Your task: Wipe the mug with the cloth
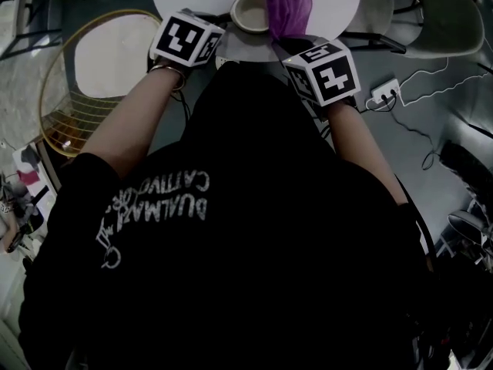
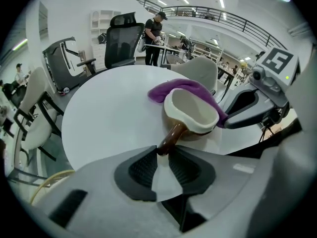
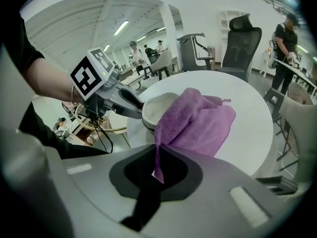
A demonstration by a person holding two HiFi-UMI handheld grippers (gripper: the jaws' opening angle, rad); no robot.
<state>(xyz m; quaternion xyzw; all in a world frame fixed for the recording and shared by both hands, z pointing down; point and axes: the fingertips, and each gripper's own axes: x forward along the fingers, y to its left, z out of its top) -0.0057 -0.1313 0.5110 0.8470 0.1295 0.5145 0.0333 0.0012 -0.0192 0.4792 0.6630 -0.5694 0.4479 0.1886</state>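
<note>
Grips the mug (image 2: 190, 114) by its brown handle (image 2: 173, 135) with the left gripper (image 2: 162, 151); cream inside, brown outside, at the round white worktop's (image 2: 109, 113) near edge. Pinches a corner of the purple cloth (image 3: 198, 123) in the right gripper (image 3: 156, 158), folds draped against the mug's rim.

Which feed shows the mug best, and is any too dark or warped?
Head view: dim, mostly dark shirt, mug small at top edge. Left gripper view: bright, mug sharp, fisheye bends the table rim. Right gripper view: bright, cloth covers much of the mug.
</note>
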